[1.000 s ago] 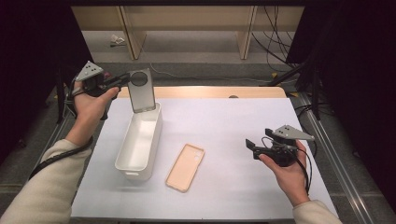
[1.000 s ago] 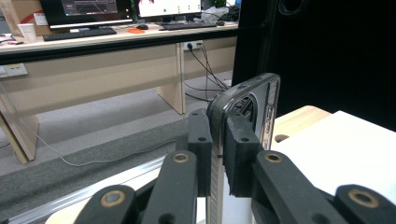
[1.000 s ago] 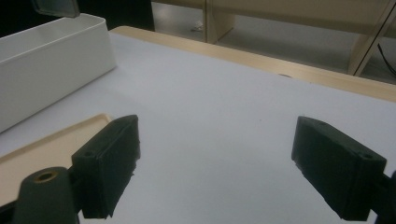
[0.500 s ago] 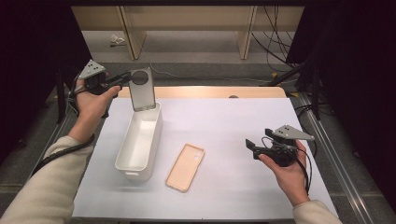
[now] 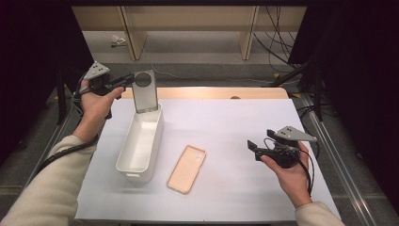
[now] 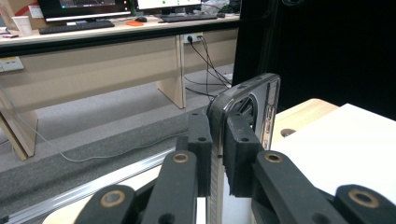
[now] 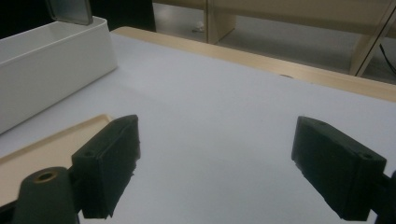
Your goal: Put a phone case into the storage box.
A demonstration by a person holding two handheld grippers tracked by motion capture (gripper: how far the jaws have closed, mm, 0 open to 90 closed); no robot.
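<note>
Your left gripper (image 5: pixel 126 81) squeezes its fingers on the phone (image 5: pixel 144 91) at the upper left, over the far end of the white bin (image 5: pixel 139 143), so dropping it in is left, while your right gripper (image 5: pixel 254 148) waits with fingers wide apart.

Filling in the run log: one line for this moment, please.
left claw: shut on phone, above white bin | right claw: open | case: on table

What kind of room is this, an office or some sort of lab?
Probably a lab or office workspace: desks with monitors and a keyboard stand behind, cables trail across the floor, and dark curtains flank a white-topped table.
</note>
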